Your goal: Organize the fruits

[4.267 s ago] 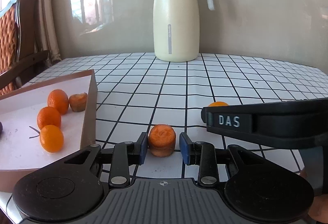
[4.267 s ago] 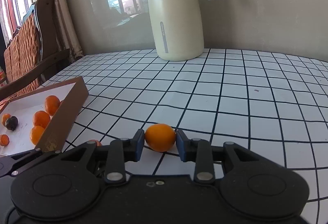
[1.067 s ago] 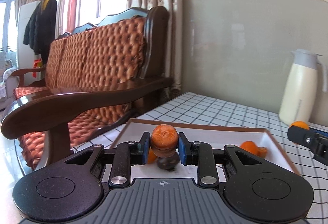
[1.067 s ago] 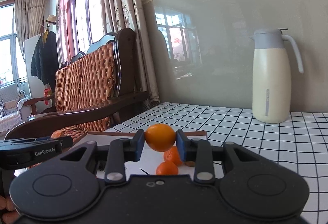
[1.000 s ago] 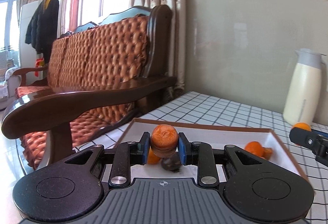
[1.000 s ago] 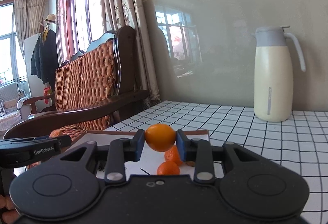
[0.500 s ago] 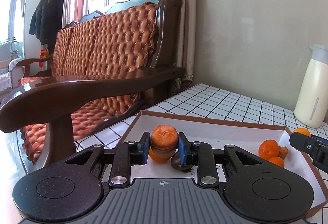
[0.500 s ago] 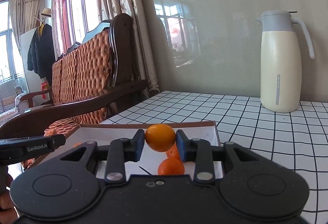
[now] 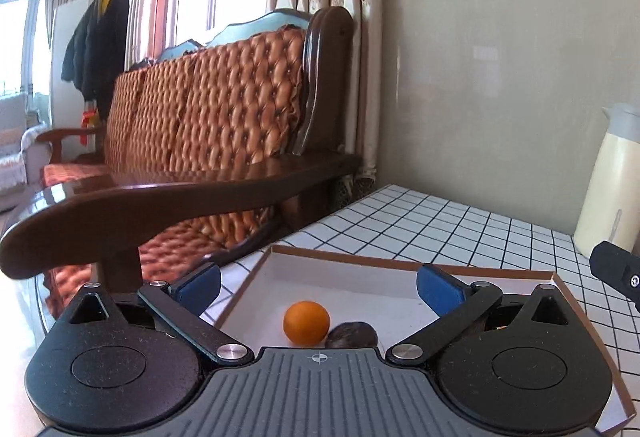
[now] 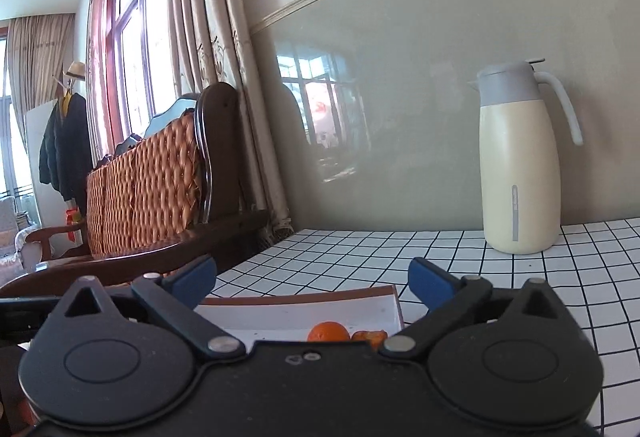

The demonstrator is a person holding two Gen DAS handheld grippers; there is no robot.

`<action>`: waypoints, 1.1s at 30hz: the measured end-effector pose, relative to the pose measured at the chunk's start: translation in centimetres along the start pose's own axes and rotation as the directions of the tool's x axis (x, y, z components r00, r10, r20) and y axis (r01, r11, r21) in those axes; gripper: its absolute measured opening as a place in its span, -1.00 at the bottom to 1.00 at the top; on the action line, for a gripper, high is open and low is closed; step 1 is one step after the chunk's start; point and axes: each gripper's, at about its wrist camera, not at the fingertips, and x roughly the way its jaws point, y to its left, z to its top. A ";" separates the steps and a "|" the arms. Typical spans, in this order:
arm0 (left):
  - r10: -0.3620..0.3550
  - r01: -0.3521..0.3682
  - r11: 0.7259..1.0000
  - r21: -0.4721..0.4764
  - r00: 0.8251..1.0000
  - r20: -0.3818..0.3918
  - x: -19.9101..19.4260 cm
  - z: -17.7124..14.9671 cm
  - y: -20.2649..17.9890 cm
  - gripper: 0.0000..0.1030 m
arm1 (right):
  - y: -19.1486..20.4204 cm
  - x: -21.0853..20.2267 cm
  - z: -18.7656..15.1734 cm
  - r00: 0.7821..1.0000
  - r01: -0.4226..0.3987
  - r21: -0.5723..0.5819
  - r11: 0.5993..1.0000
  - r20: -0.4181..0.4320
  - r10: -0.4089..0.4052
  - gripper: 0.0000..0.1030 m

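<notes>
We see a wooden sofa [image 9: 208, 141] with tufted orange cushions left of the grid-tiled table [image 9: 440, 225], its armrest close beside the shallow box [image 9: 360, 265]. A cream thermos jug [image 10: 520, 173] stands upright well behind the box, whole only in the right view. Left gripper [image 9: 318, 283]: jaws opening, spread wide, nothing between them; below it in the box a round orange [image 9: 306, 322] touches a dark fruit [image 9: 352, 335], neither showing any long axis. Right gripper [image 10: 312, 279]: jaws opening, wide apart, nothing pinched; only its view shows a mandarin [image 10: 328, 332] beside a wrinkled orange piece [image 10: 370, 336] near the box's right wall, half hidden by the gripper body.
</notes>
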 end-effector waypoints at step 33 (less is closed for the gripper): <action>-0.061 0.067 0.992 0.105 0.996 -0.064 -16.4 -2.1 -1.3 1.00 | -2.2 -16.2 2.0 0.988 0.059 0.061 0.996 -0.146 -0.049 0.88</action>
